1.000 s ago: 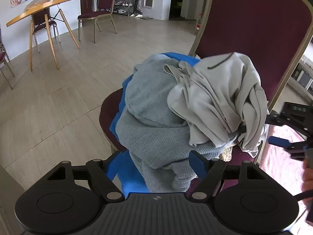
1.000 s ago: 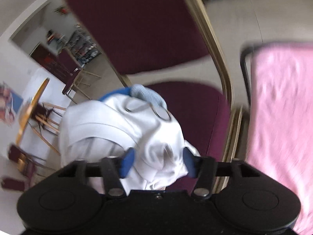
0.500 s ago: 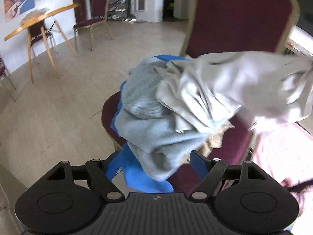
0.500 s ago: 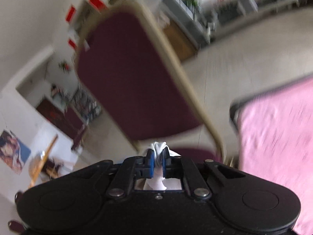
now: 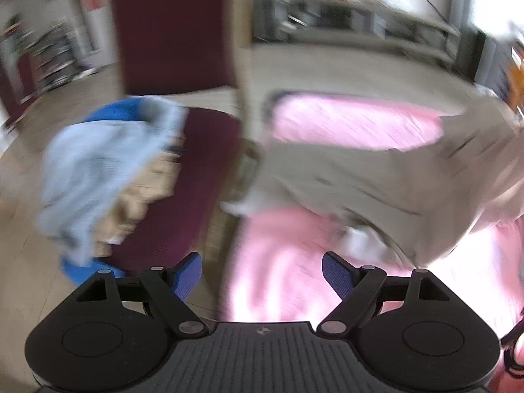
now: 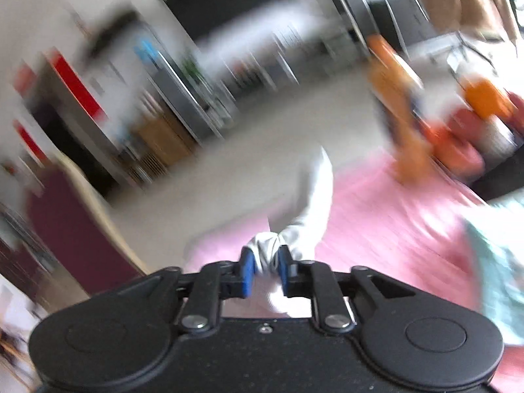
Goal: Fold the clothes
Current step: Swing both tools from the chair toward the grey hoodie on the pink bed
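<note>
My right gripper, jaws opening, pinched the beige garment; my left gripper was spread, opening; blur hid any writing.

Motion blur smears the clothes pile and background shelving.

Looked like a home living area: maroon padded chair held a heap of clothes, pink cloth-covered surface just beside the chair, blurred shelving along the wall behind the chair.
</note>
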